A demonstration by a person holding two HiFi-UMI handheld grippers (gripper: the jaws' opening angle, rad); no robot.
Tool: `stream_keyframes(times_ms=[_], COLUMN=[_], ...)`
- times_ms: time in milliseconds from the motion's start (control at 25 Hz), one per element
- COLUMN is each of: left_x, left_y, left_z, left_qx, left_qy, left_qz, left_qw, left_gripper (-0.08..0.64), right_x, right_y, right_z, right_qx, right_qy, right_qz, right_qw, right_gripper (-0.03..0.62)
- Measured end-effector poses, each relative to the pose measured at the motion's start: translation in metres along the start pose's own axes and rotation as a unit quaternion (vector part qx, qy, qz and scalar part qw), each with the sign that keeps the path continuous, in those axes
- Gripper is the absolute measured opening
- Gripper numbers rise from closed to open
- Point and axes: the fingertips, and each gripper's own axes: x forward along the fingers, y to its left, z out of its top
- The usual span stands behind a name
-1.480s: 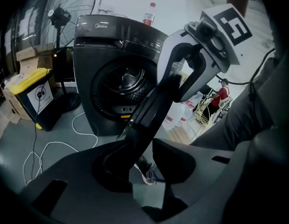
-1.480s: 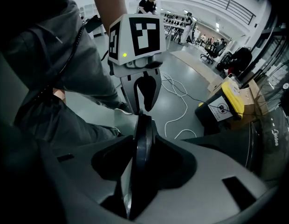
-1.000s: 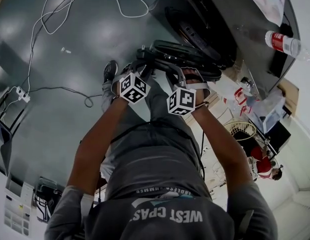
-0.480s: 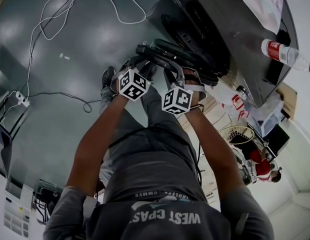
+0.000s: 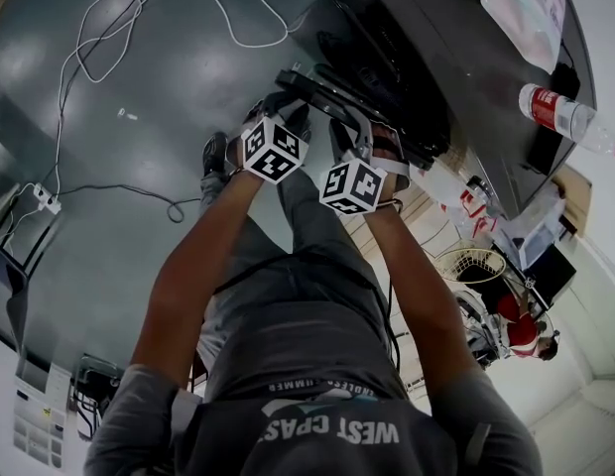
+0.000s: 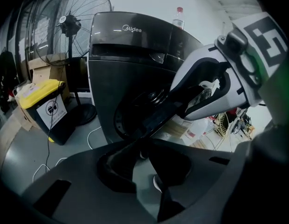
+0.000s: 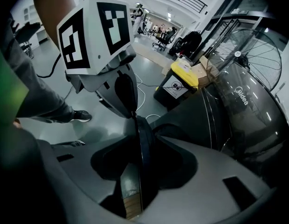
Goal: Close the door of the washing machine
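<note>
Head view first: the dark grey front-loading washing machine (image 5: pixel 466 38) fills the top, and its round dark door (image 5: pixel 312 82) hangs swung out from the machine's front, toward the person. Both tools are right at it. The left gripper (image 5: pixel 286 105) noses up to the part of the rim farthest from the machine, and the right gripper (image 5: pixel 353 135) is beside it, nearer the machine. A clear bottle with a red label (image 5: pixel 565 105) stands on the machine's top. Over to the left gripper view: the door runs edge-on, slanting from the machine's round opening down to the jaw tips. Those jaws stand a little apart and have just been closing. Floor shows through the gap, and whether the tips touch the rim I can't tell. A black bin with a yellow lid (image 6: pixel 42 104) stands left of the machine. Now the right gripper view: the door's rim runs straight up the gap between the jaws. They stand wide and have just been opening, and a sliver of floor shows on the side of the rim away from the machine, so the rim is between them but not clamped.
</note>
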Motion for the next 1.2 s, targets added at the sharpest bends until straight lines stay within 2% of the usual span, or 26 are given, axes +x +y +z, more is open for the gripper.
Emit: stream_keyframes(times_ms=[240, 480, 800, 920, 1200], left_x=[0.015, 0.028, 0.043, 0.047, 0.051], left_y=[0.012, 0.023, 0.032, 0.034, 0.036], left_z=[0.024, 0.046, 0.068, 0.074, 0.078], left_qx=[0.009, 0.024, 0.007, -0.004, -0.028], left_qy=[-0.006, -0.007, -0.002, -0.002, 0.006], left_qz=[-0.001, -0.003, 0.0, 0.006, 0.017], left_qw=[0.9999, 0.9997, 1.0, 1.0, 0.9995], left_gripper=[0.086, 0.086, 0.086, 0.084, 0.083], right_x=[0.01, 0.017, 0.021, 0.021, 0.024], right_y=[-0.025, -0.045, -0.062, -0.066, -0.069], right_z=[-0.003, -0.007, -0.007, -0.005, -0.005], right_qx=[0.018, 0.015, -0.041, -0.072, -0.085], right_qy=[0.007, 0.008, -0.007, -0.02, -0.033], right_qz=[-0.03, -0.061, -0.131, -0.155, -0.165], right_qw=[0.999, 0.998, 0.991, 0.985, 0.982], right_gripper=[0.183, 0.186, 0.169, 0.133, 0.135])
